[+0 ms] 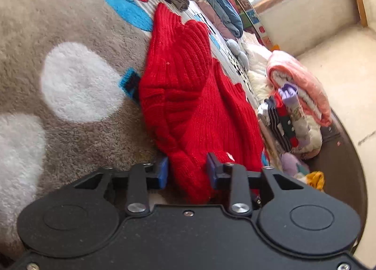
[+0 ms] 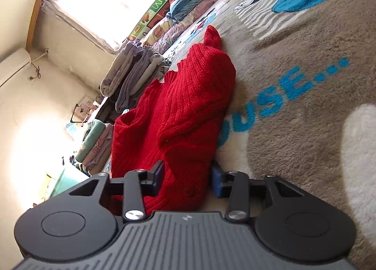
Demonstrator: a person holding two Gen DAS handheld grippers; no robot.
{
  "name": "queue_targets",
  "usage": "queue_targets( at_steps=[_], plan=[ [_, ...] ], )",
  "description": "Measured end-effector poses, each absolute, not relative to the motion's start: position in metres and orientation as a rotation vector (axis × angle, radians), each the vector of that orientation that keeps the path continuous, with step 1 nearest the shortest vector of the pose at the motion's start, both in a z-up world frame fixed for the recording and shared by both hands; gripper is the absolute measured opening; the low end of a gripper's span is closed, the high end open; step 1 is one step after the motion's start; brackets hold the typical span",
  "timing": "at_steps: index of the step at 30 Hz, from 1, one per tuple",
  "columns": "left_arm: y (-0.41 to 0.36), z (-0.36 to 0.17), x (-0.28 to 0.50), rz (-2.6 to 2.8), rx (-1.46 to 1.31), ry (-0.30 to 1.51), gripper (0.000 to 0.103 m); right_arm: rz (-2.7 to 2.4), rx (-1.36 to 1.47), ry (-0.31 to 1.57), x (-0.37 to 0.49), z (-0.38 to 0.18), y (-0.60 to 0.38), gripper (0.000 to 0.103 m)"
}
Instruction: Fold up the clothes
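1. The red knitted sweater (image 1: 188, 96) lies bunched on the carpet (image 1: 70, 23). In both wrist views its long axis runs from the bottom centre of the frame up and away from the fingers.
2. Left gripper (image 1: 186, 171): a sweater fold sits between the blue fingers (image 1: 162, 172). The fingers are partly open; firm pad contact cannot be told.
3. Right gripper (image 2: 186, 177): same relation, knit bulging between the fingers (image 2: 217, 179).
4. Both grippers are at the near edge, neither clearly nearer.
5. Readable writing: blue "USE...." (image 2: 282, 96) on the carpet, centre right of the right view. No brand is legible.
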State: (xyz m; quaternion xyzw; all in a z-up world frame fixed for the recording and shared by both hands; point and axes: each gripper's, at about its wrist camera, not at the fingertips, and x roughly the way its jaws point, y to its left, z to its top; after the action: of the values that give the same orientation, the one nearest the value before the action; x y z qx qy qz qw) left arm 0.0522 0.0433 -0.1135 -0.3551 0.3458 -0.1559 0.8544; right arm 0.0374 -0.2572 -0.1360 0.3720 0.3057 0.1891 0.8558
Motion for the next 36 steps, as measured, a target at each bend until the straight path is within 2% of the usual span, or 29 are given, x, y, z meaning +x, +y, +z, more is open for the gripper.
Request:
queue_targets(
  at_steps=[1, 2, 5, 8, 10, 13, 16, 19, 20, 24, 27, 36],
  plan=[
    [0.039, -0.105, 0.043, -0.341, -0.67, 0.689, 0.017, 0.402, 0.758, 0.642, 0.038, -0.136, -0.254, 0.022],
    [0.034, -0.097, 0.034, -0.361, -0.577, 0.645, 0.016, 0.4, 0.721, 0.627, 0.036, -0.132, -0.252, 0.018],
    [0.021, -0.105, 0.021, -0.374, -0.362, 0.651, 0.016, 0.389, 0.583, 0.5, 0.019, -0.103, -0.262, 0.014],
    [0.025, -0.117, 0.021, -0.37, -0.354, 0.681, 0.017, 0.39, 0.467, 0.637, 0.025, -0.119, -0.265, 0.014],
    [0.028, -0.115, 0.02, -0.387, -0.363, 0.691, 0.02, 0.386, 0.493, 0.65, 0.022, -0.124, -0.269, 0.014],
    [0.039, -0.114, 0.02, -0.401, -0.438, 0.715, 0.029, 0.403, 0.506, 0.647, 0.014, -0.119, -0.275, 0.031],
    [0.054, -0.109, 0.022, -0.389, -0.538, 0.725, 0.043, 0.394, 0.6, 0.65, 0.007, -0.118, -0.291, 0.036],
    [0.073, -0.109, 0.026, -0.327, -0.642, 0.714, 0.044, 0.348, 0.661, 0.599, 0.004, -0.114, -0.306, 0.052],
    [0.08, -0.111, 0.028, -0.307, -0.682, 0.715, 0.044, 0.336, 0.675, 0.584, 0.004, -0.113, -0.311, 0.055],
    [0.105, -0.12, 0.042, -0.257, -0.86, 0.716, 0.044, 0.305, 0.716, 0.555, 0.011, -0.113, -0.321, 0.058],
    [0.116, -0.119, 0.057, -0.221, -0.91, 0.698, 0.044, 0.273, 0.728, 0.555, 0.02, -0.117, -0.322, 0.066],
    [0.123, -0.116, 0.114, -0.193, -0.91, 0.699, 0.045, 0.181, 0.667, 0.501, 0.048, -0.129, -0.322, 0.066]
  ],
)
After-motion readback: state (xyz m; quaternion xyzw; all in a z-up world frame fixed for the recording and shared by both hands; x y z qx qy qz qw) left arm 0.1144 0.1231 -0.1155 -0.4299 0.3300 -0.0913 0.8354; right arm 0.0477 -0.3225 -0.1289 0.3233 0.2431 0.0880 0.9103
